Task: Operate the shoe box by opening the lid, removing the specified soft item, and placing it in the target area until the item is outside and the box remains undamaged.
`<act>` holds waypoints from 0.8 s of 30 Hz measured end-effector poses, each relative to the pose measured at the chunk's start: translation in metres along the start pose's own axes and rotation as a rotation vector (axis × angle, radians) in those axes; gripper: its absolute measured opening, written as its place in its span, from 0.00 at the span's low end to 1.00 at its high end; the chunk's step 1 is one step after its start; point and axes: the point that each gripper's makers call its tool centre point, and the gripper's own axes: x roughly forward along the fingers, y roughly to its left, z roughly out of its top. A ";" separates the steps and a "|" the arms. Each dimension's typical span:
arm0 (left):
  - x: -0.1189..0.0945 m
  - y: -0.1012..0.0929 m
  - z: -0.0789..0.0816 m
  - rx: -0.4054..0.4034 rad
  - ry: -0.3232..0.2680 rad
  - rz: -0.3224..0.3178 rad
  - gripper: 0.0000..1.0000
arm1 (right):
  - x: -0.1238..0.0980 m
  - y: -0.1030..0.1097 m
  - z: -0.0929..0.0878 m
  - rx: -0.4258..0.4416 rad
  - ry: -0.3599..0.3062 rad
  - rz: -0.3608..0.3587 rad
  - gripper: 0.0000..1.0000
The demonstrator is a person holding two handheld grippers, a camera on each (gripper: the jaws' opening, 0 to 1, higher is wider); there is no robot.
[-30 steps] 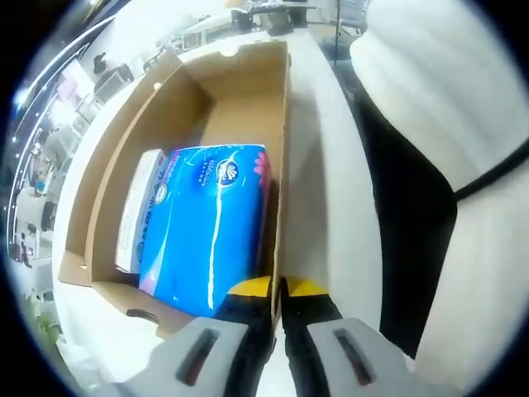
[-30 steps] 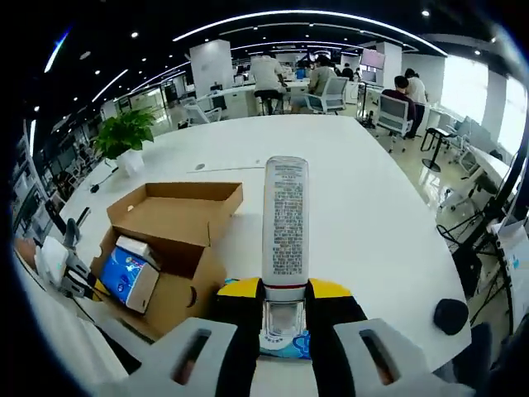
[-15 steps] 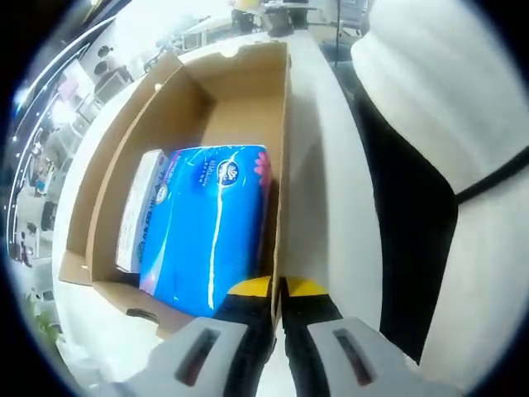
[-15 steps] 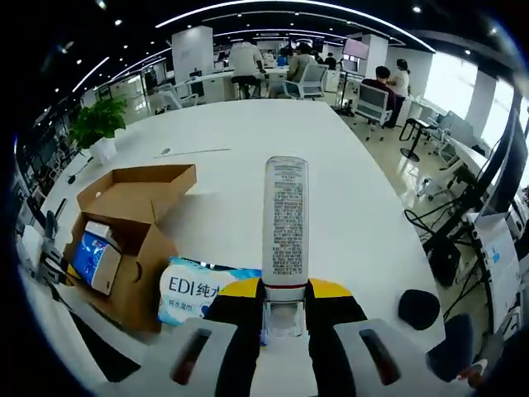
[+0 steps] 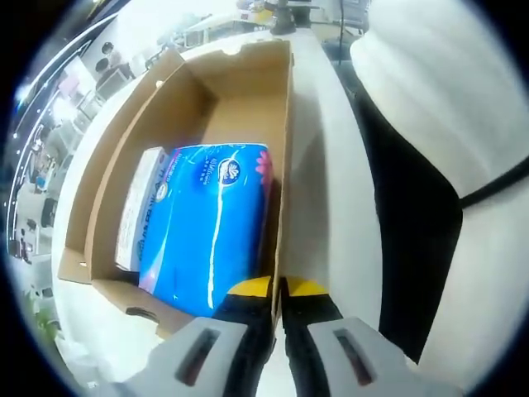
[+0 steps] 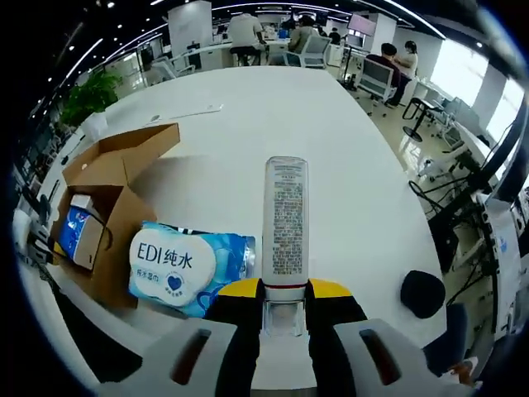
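Observation:
In the left gripper view the open cardboard shoe box lies lengthwise ahead. A blue soft pack rests in it, with a white pack against its left side. My left gripper is shut on the box's right side wall. In the right gripper view my right gripper is shut on a narrow white pack with fine print, which stands upright between the jaws. A light blue pack marked EDI lies on the white table, between the box and the held pack.
A person's white clothing rises close on the right of the left gripper view. On the table's far left stands a green plant. A black round thing sits off the table's right edge. People sit at desks at the back.
The right gripper view has shifted: the table looks lower, the box sits further left, and the EDI pack has come fully into sight. The left gripper still holds the box wall.

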 end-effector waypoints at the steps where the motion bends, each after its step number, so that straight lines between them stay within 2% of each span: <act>1: 0.000 0.000 0.000 0.001 0.001 0.000 0.03 | 0.004 0.000 -0.005 -0.007 0.016 0.003 0.18; 4: 0.000 0.000 0.000 0.000 0.002 0.002 0.03 | 0.014 -0.001 -0.019 -0.013 0.033 0.013 0.18; 6: 0.000 0.000 0.000 0.005 0.004 0.000 0.03 | 0.016 -0.002 -0.028 0.028 0.060 0.019 0.18; 10: -0.001 0.000 0.000 0.004 0.001 0.001 0.03 | 0.018 -0.004 -0.034 0.064 0.073 0.030 0.18; 15: -0.001 0.000 0.000 0.000 0.001 0.010 0.03 | 0.027 0.000 -0.044 0.036 0.114 0.034 0.18; 24: -0.001 0.000 0.000 -0.001 0.005 0.008 0.03 | 0.037 0.004 -0.045 0.028 0.148 0.049 0.18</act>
